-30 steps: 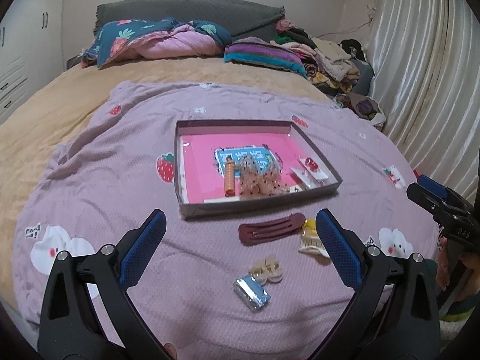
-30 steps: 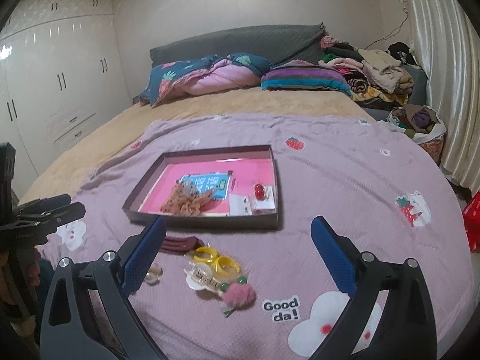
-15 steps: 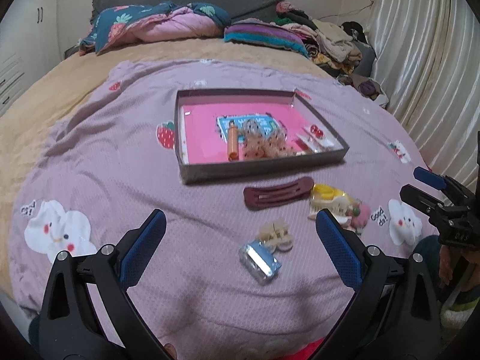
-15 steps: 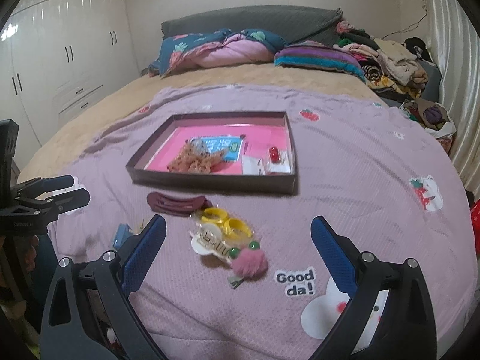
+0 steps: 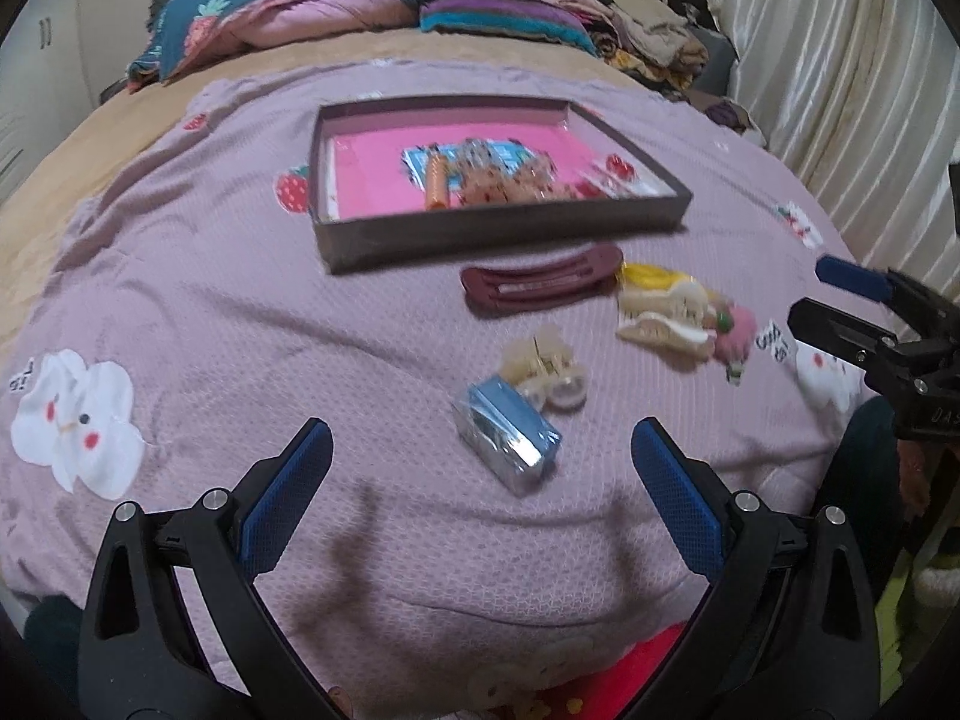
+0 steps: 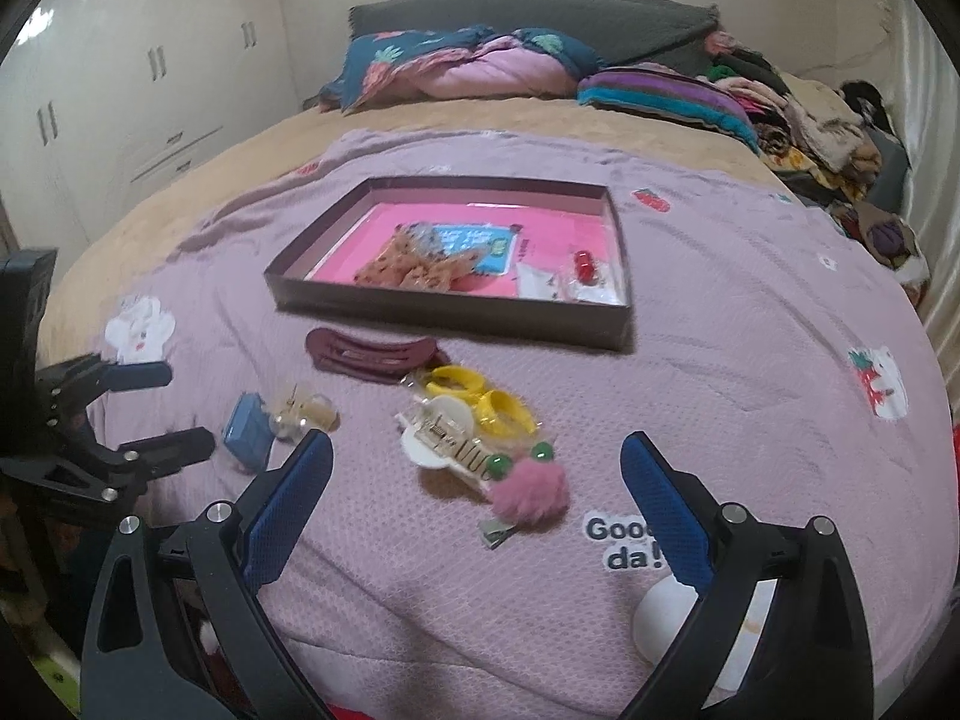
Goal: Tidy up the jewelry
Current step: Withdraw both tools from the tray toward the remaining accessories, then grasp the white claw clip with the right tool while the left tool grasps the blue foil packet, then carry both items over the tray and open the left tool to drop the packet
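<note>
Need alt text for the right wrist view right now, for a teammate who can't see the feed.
The open right gripper hovers over a purple blanket, empty, with a pink pompom clip, white claw clip and yellow clips lying between its fingers. Beyond them lie a maroon barrette and a shallow pink-lined box holding a few accessories; the left gripper is at left, open.

A wide bed [image 6: 252, 156] was seen filling the room — white wardrobes [image 6: 120, 96] were set along the left wall, pale pleated curtains [image 5: 852, 90] hung at the right, a grey headboard [image 6: 540, 12] behind.
</note>
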Tool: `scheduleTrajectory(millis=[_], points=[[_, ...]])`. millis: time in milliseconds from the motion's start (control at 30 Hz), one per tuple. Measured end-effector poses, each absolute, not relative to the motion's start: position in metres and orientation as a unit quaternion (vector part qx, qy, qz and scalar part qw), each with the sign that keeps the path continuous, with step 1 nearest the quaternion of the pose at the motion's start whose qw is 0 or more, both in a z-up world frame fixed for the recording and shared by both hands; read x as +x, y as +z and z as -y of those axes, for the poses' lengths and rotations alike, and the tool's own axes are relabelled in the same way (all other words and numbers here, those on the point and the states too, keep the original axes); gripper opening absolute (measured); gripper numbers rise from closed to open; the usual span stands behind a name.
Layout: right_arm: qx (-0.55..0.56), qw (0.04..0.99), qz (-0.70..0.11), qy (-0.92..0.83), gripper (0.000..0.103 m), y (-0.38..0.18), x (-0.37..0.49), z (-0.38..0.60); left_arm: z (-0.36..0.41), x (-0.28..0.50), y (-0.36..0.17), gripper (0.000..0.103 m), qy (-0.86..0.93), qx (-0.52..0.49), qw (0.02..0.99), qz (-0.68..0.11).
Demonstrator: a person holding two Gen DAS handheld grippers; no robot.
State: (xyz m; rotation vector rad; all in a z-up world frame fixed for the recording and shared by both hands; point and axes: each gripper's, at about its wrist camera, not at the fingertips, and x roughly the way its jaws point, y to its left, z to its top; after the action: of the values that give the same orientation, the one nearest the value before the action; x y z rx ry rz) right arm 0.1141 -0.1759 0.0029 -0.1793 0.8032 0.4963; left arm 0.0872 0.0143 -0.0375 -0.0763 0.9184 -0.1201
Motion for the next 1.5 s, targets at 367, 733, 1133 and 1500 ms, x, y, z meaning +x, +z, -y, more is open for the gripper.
scheduleTrajectory(millis=[367, 733, 1133, 1500], points=[[-0.148, 0.854, -0.416, 0.274, 0.057, -0.029, 0.120, 0.147, -0.012, 0.097, -0.064, 0.059, -0.075, -0.048, 0.877, -0.473], [-0.172, 0.842, -0.432, 0.274, 0.049, -0.051, 0.152, 0.136, -0.014, 0.105, -0.071, 0.059, -0.074, -0.060, 0.875, -0.475], [-0.133, 0.829, -0.451, 0.305, 0.033, -0.059, 0.181, 0.128, -0.020, 0.116, -0.077, 0.048, -0.074, -0.074, 0.873, -0.476], [-0.089, 0.825, -0.437, 0.347, 0.022, -0.047, 0.168, 0.126, -0.033, 0.110, -0.068, 0.037, -0.077, -0.087, 0.879, -0.462]])
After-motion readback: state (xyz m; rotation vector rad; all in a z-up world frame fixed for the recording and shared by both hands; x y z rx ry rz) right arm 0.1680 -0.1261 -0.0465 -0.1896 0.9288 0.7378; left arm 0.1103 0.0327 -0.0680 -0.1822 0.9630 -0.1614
